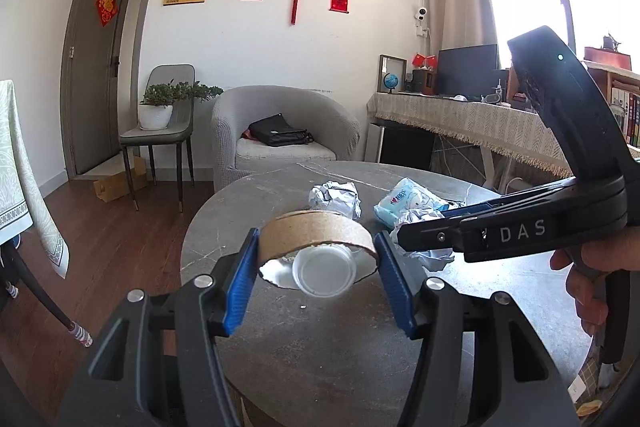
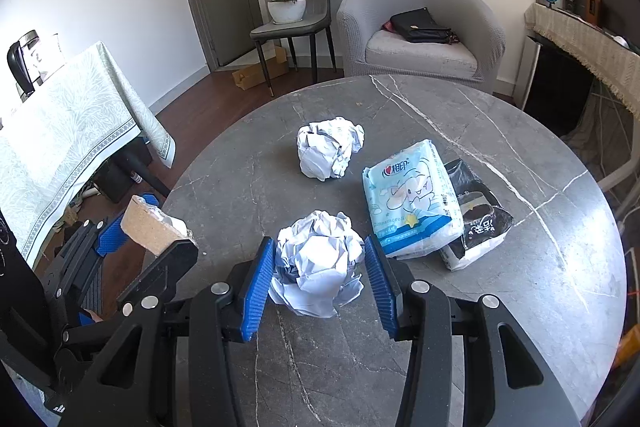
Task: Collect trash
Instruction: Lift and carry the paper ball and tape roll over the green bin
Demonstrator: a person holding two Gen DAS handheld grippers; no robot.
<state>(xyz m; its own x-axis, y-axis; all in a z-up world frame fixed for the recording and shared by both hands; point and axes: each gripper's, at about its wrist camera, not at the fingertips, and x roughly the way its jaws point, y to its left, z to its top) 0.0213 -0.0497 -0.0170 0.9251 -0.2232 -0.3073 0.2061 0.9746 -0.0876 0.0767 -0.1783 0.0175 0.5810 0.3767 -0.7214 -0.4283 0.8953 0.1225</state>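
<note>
My left gripper is shut on a brown cardboard tube with a foil lining and a small white plastic cup inside it, held over the round grey marble table. The tube also shows at the left of the right wrist view. My right gripper has its blue pads on both sides of a crumpled white paper ball that rests on the table. A second paper ball lies further back. A light blue tissue pack lies to the right, over a black and white wrapper.
A grey armchair with a black bag stands behind the table. A chair with a potted plant is by the door. A cloth-covered table is at the left, a desk with a monitor at the right.
</note>
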